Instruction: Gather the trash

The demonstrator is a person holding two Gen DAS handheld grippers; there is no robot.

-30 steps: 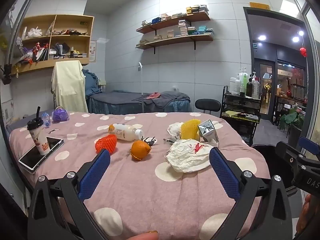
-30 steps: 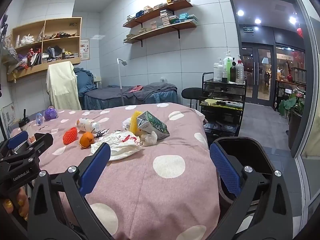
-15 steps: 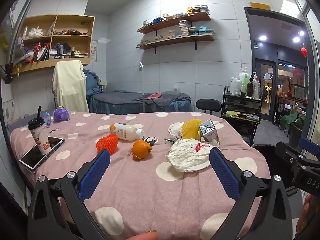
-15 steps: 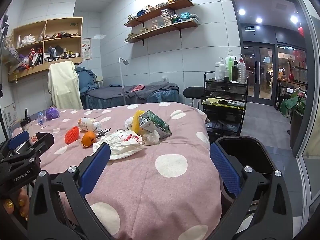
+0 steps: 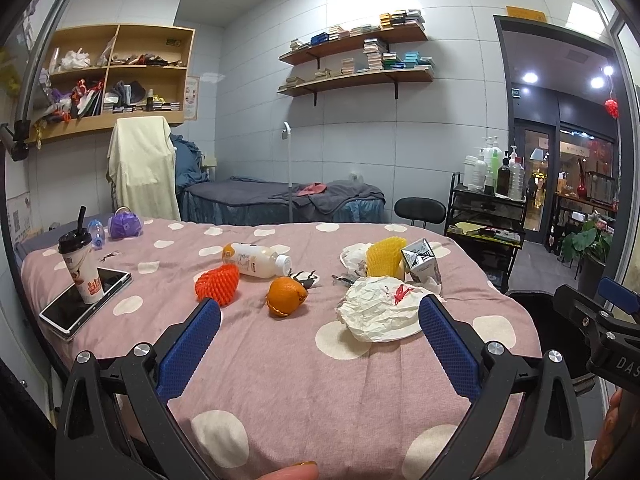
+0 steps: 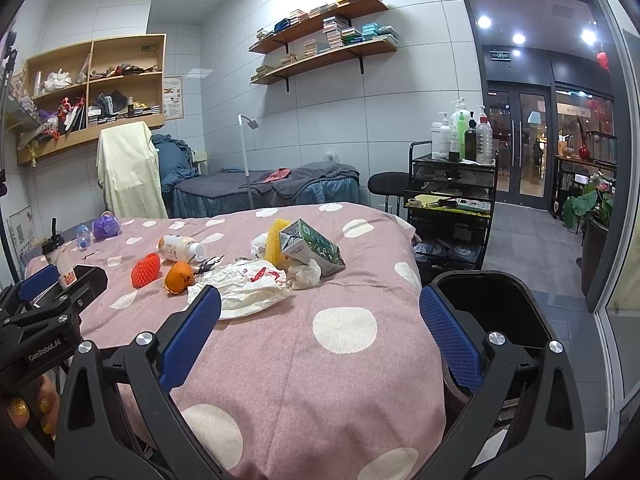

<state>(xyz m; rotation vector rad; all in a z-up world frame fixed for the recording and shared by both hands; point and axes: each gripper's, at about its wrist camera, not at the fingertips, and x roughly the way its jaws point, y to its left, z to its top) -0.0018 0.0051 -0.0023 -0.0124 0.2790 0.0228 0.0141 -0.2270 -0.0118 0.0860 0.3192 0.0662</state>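
My left gripper [image 5: 319, 332] and right gripper [image 6: 320, 332] hover spread, empty — best to pinch the crumpled white wrapper [image 5: 380, 308] first — bin [image 6: 486, 292] waits beside the bed.

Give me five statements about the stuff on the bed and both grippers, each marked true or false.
1. Both the left gripper and right gripper are open and hold nothing. True.
2. The bottle stands upright. False: it lies on its side.
3. The cup stands on the tablet. True.
4. The orange peel lies inside the black bin. False: it lies on the bedspread.
5. The crumpled white wrapper hangs off the bed's edge. False: it lies flat on top.
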